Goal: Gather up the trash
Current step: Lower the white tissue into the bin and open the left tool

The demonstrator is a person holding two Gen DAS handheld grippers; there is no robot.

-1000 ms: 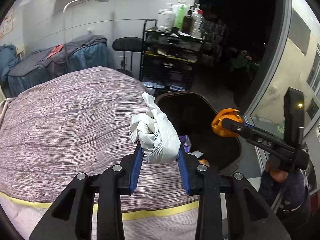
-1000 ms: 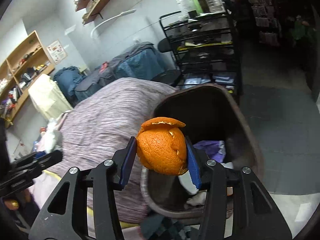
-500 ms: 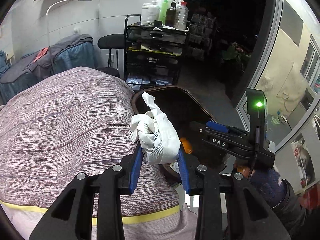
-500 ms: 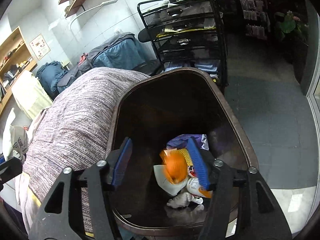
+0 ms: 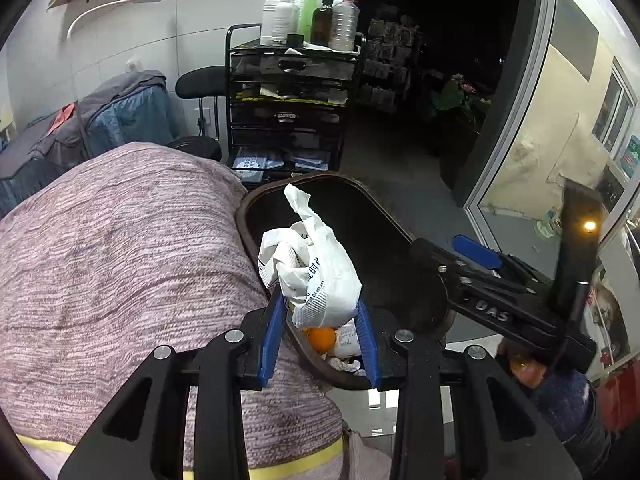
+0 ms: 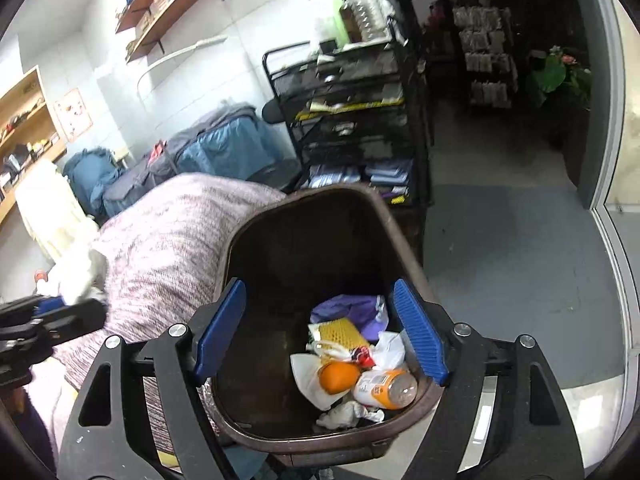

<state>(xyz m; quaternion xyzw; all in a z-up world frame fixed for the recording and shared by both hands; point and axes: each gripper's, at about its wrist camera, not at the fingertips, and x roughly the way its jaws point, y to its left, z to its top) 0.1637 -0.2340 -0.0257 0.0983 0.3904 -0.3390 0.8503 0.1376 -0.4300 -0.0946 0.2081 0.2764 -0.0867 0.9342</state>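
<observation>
My left gripper (image 5: 320,312) is shut on a crumpled white printed wrapper (image 5: 316,272), held above the near rim of a dark brown trash bin (image 5: 260,196). An orange peel (image 5: 321,338) shows below it in the bin. In the right wrist view my right gripper (image 6: 318,320) hangs over the same bin (image 6: 332,192), its jaws opening with nothing between them. The orange peel (image 6: 338,376) lies at the bottom beside a plastic bottle (image 6: 386,388), a yellow sponge (image 6: 340,330), purple plastic (image 6: 352,310) and white paper scraps. The right gripper (image 5: 476,254) also shows at the right of the left view.
A bed with a striped purplish cover (image 5: 120,248) touches the bin's left side. Behind the bin stands a black wire rack (image 5: 288,112) with bottles on top. Grey floor (image 6: 500,260) lies to the right, bounded by a glass door frame (image 5: 516,92). Shelves (image 6: 172,4) hang on the far wall.
My right gripper opened and the orange peel dropped from it into the bin. My left gripper carried the wrapper from over the bed to above the bin's rim.
</observation>
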